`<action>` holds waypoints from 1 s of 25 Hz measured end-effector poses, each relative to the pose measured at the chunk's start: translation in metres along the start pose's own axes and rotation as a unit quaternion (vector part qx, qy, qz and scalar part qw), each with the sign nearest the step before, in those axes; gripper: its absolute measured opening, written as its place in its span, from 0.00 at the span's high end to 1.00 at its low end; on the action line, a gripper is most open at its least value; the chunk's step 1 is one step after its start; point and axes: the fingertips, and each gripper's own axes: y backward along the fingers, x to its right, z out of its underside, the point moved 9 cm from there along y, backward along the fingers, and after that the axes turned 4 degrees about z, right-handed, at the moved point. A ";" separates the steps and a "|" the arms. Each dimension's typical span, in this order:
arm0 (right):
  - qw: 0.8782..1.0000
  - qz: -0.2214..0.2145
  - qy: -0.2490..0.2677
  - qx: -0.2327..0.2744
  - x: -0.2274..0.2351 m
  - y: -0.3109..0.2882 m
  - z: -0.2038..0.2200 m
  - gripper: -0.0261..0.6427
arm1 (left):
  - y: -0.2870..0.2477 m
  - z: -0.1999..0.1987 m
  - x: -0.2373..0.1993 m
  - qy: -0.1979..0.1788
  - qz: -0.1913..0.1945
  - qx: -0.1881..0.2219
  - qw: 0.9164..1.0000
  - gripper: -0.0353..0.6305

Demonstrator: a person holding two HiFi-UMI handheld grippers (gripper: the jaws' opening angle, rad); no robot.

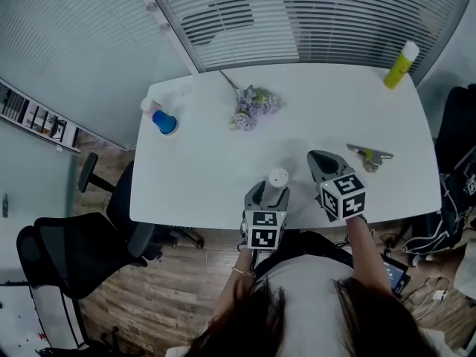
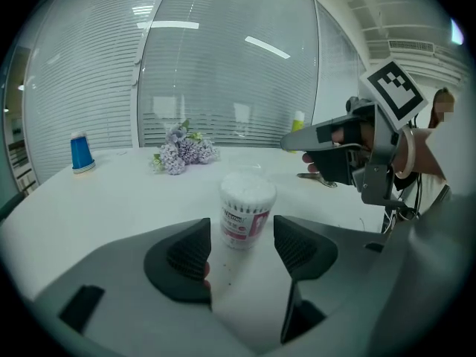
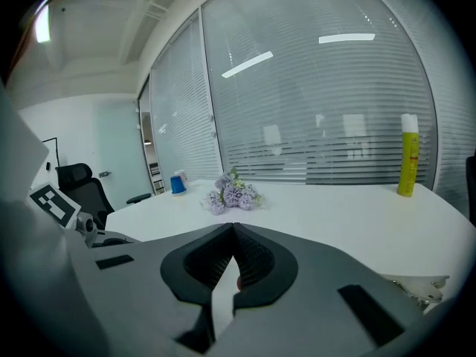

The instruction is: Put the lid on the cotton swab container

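One white table [image 1: 216,162], blinds [image 1: 335,13] behind — left gripper [image 2: 242,236] wide, cotton swab container [image 2: 246,208] between; right gripper [image 3: 234,233] closed.

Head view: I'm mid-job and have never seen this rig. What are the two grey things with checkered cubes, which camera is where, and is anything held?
They are two-jaw tools, one in each of a person's hands. The head view looks down from the person's head; the other two cameras ride on the tools. On the table are flowers, a blue cup, a yellow bottle and a metal object. The left tool is open, the cotton swab container at its jaw tips, ungripped. The right tool is shut, empty.
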 end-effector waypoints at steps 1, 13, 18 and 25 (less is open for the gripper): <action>1.000 -0.001 -0.002 -0.006 0.002 -0.004 0.003 0.92 | -0.002 -0.001 0.001 -0.001 0.001 -0.001 1.000 0.52; 0.998 -0.031 -0.018 -0.060 0.012 -0.039 0.022 0.92 | -0.025 0.005 0.001 -0.011 -0.014 -0.010 1.000 0.51; 0.996 -0.047 -0.026 -0.078 0.015 -0.051 0.026 0.92 | -0.030 0.005 0.003 -0.025 -0.026 -0.023 0.999 0.51; 0.992 -0.072 -0.040 -0.093 0.012 -0.063 0.029 0.92 | -0.034 0.006 0.004 -0.045 -0.039 -0.036 0.998 0.54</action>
